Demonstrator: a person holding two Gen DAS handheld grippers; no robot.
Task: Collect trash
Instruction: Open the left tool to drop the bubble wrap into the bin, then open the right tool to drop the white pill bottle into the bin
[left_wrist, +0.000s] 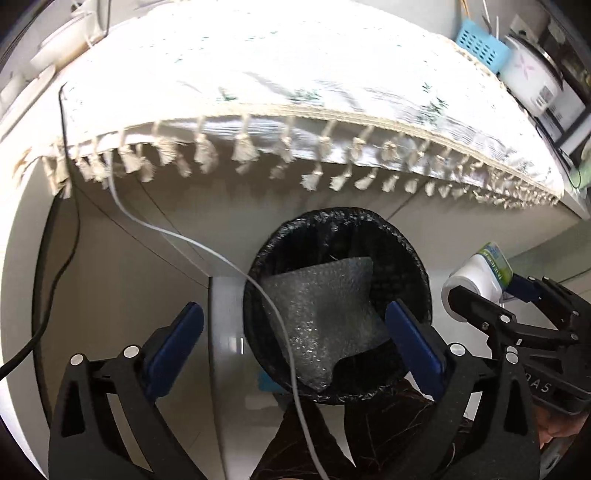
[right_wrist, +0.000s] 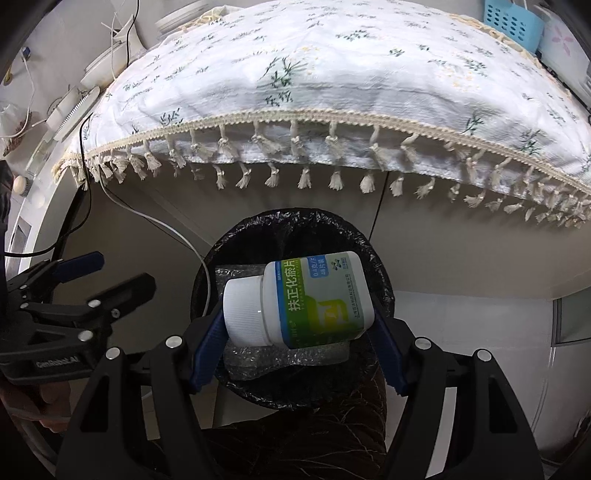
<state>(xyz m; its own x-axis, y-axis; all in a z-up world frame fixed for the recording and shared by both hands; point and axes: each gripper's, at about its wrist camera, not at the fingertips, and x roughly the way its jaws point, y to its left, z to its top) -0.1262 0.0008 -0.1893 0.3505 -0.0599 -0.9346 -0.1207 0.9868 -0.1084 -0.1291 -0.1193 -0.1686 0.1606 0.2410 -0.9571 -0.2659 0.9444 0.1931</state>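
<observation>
While my right hand-held gripper (right_wrist: 299, 325) clamps the white pill bottle (right_wrist: 314, 299) sideways above the black-lined trash bin (right_wrist: 380, 273) at frame centre, my left hand-held gripper (left_wrist: 291, 343) hangs released, empty, over the bubble wrap (left_wrist: 321, 314) lying inside that bin.

White pill bottle (right_wrist: 317, 299) sideways between right hand-held gripper (right_wrist: 295, 325) pads, above black-lined bin (right_wrist: 373, 243) with bubble wrap (right_wrist: 295, 360).

Left wrist pic: tablecloth (left_wrist: 295, 74) way too bright, washed out, a bit blurry. Right wrist pic sharper. Dark shadow under table. Both bend round at edges, black corners.
</observation>
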